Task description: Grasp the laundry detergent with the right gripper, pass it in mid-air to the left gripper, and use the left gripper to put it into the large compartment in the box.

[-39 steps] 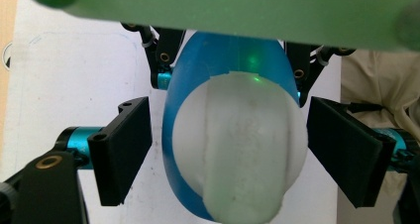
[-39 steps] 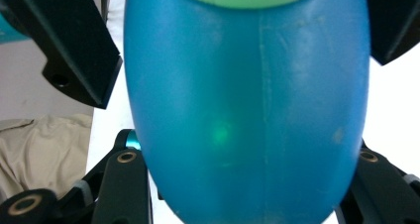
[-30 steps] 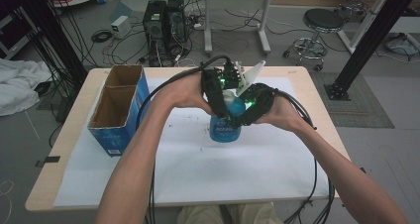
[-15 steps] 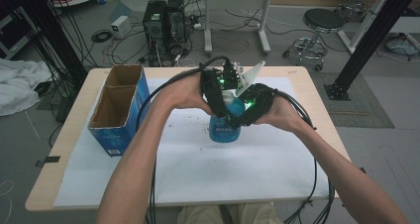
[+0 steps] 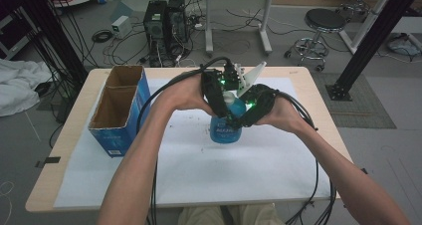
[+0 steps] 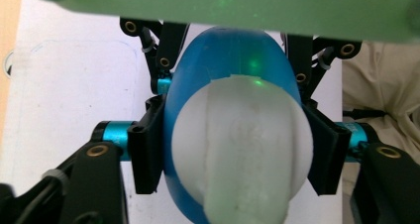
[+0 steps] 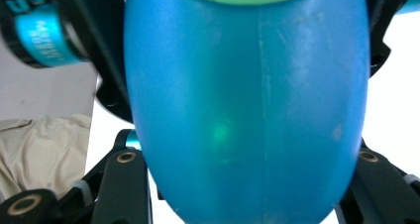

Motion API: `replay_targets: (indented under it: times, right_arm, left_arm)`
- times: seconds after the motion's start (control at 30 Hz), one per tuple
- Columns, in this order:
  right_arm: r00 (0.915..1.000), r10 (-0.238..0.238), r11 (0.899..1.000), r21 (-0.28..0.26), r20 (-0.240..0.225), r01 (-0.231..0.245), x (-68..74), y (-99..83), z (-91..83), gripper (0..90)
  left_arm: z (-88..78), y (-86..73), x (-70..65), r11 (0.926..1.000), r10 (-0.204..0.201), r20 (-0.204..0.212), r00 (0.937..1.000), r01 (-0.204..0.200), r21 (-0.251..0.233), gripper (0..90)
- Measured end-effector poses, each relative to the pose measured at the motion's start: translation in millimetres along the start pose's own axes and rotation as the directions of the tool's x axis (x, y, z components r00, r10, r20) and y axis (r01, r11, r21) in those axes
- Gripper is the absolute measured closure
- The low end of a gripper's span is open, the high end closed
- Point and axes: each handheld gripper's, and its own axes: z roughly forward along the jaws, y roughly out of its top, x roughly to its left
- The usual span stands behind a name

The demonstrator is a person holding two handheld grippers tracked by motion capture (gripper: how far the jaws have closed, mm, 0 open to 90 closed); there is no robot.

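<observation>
High view: blue bottle (white-capped) upright — cardboard box open.

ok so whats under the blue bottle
The blue bottle stands on the white sheet that covers the table. The patch right under its base is hidden, and both grippers cover its top.

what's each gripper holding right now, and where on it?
Both hold the blue bottle: the left gripper has just closed on its white cap, the right gripper clamps its body.
</observation>
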Motion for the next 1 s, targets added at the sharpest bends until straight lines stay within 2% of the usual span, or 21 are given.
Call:
replay_targets:
  times: [0.07,0.13,0.3,0.37,0.43,0.47,0.67,0.7,0.83,1.0]
  right_arm:
    - [0.9998,0.016,1.000,0.000,-0.013,-0.016,1.5,0.4,-0.4,46.1]
    - [1.0000,0.000,1.000,0.000,-0.004,0.000,0.6,0.2,0.7,46.1]
    - [0.9999,0.010,1.000,0.006,-0.004,-0.010,1.6,0.4,2.1,45.5]
    - [0.9998,-0.017,1.000,0.006,0.008,0.016,0.2,0.1,3.3,45.2]
    - [0.9997,0.016,1.000,0.011,-0.017,-0.016,3.8,1.1,3.2,44.8]
    - [1.0000,-0.007,1.000,0.013,0.003,0.007,1.8,0.6,4.3,44.7]
    - [0.9999,0.001,1.000,0.005,-0.011,-0.001,2.2,0.9,3.6,43.4]
    - [0.9999,-0.015,1.000,-0.001,-0.008,0.015,1.2,0.7,4.2,43.1]
    - [0.9997,0.004,1.000,-0.029,-0.026,-0.004,2.4,2.4,3.4,38.6]
    - [0.9999,0.003,1.000,-0.018,-0.016,-0.003,1.2,1.8,2.4,33.4]
  left_arm:
    - [0.1,-0.4,-0.5,1.0000,0.002,0.000,1.0000,-0.002,0.001,37.3]
    - [0.4,-0.7,-0.6,1.0000,0.006,0.000,1.0000,-0.006,0.004,37.5]
    - [1.1,-0.9,-0.9,0.9999,0.007,-0.003,1.0000,-0.007,0.012,37.9]
    - [1.5,-1.1,-0.7,0.9998,0.014,0.001,0.9999,-0.014,0.015,38.0]
    - [2.0,-1.1,-0.8,0.9998,0.011,0.002,0.9999,-0.011,0.018,38.0]
    - [2.2,-1.3,-1.1,0.9998,0.004,0.004,1.0000,-0.004,0.018,38.0]
    - [-0.1,-1.8,-0.7,0.9999,0.010,0.013,0.9999,-0.011,0.010,38.0]
    - [-0.3,-2.0,-0.8,0.9998,0.012,0.016,0.9998,-0.013,0.015,38.0]
    - [1.4,-2.6,-1.5,0.9995,0.018,0.019,0.9997,-0.018,0.025,38.0]
    - [-1.0,-6.1,-0.5,0.9999,0.005,0.023,0.9997,-0.005,0.016,38.0]
